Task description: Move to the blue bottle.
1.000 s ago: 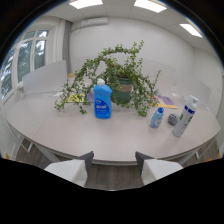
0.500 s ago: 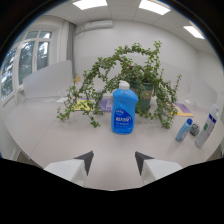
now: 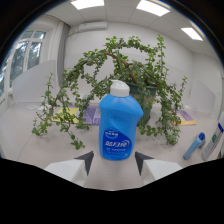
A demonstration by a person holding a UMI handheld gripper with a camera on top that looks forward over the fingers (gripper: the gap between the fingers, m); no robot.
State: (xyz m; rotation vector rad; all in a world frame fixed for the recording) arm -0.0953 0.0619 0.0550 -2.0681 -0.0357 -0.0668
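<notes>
The blue bottle [image 3: 119, 125] stands upright on the white table [image 3: 30, 145], white cap on top and a label low on its front, directly ahead of the gripper [image 3: 114, 162]. The fingers are spread wide — their dark tips show at either side of the bottle's base, with a gap on each side, so the bottle sits just ahead of and between them without being touched. Right behind the bottle a large potted plant [image 3: 130, 75] spreads its trailing green branches across the table to both sides. Flat coloured sheets [image 3: 80, 116] — yellow and purple — lie on the table under the foliage. Off to the right, well apart from the blue bottle, a small blue bottle [image 3: 193, 146] leans, with a white bottle [image 3: 214, 144] just beside it.
</notes>
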